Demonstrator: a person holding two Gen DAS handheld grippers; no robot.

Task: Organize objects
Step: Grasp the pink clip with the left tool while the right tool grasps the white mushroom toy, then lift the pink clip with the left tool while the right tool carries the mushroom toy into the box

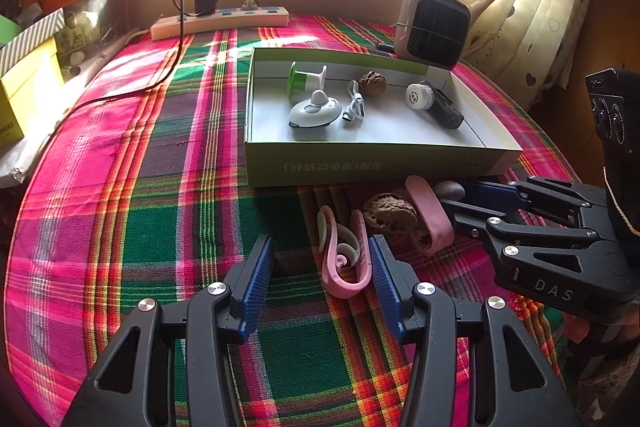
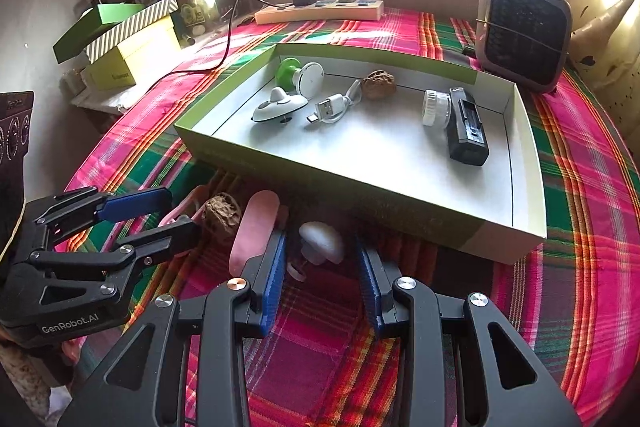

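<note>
Walnut [image 1: 390,215], pink clip [image 1: 346,259] and white knob [image 2: 322,242] lie before the box [image 1: 372,163]; left tool [image 1: 320,283] and right tool [image 2: 322,283] both spread, pinching nothing.

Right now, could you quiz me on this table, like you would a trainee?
1. True or false: the box already holds a walnut.
2. Which gripper has the white knob between its open fingers: A left, B right?
3. Fill in: the pink clip lies on the cloth, beside the left gripper's ____ finger.

Key: 1 true. 2 B, the right gripper. 3 right.
</note>
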